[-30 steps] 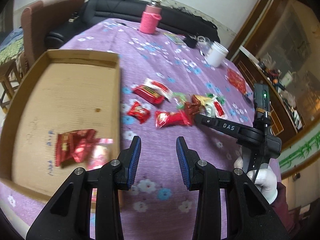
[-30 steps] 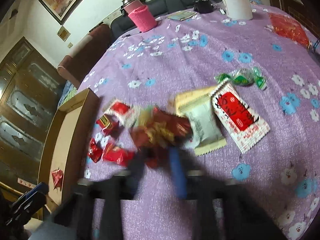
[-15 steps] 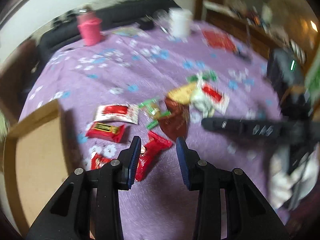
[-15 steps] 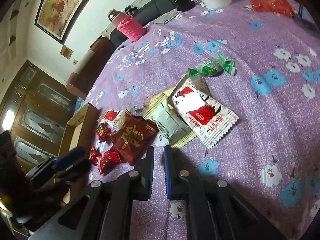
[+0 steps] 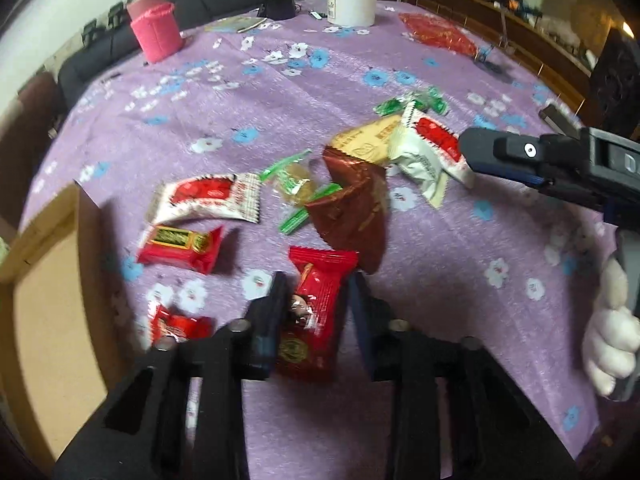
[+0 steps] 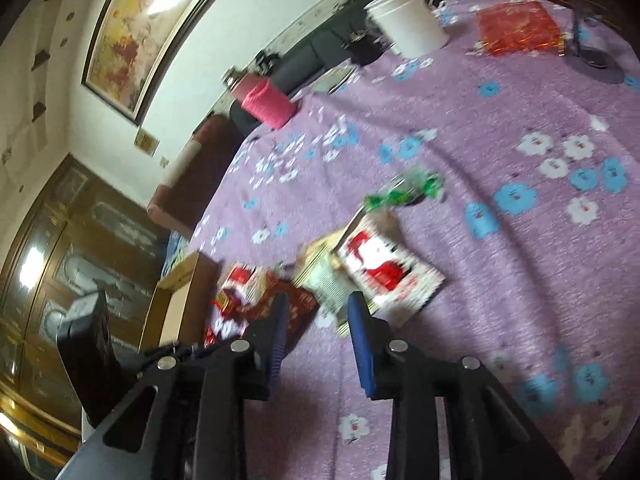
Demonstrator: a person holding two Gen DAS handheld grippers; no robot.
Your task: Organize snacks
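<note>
A glossy red foil snack packet [image 5: 316, 312] is clamped between the closed jaws of the left hand-held gripper [image 5: 316, 308], low over the purple flowered counter [image 5: 440, 280], beside the brown cardboard box [image 5: 44, 320]. The right hand-held gripper [image 6: 316, 320] is opening, with nothing between its jaws, near a white-and-red sachet [image 6: 388, 272].

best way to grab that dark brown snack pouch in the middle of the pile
Take the dark brown pouch by its lower, narrower end, coming from the near side with the tool angled down. It lies partly propped over neighbouring packets, so that end is free of the green candy wrappers and yellow packet crowding its top.
</note>
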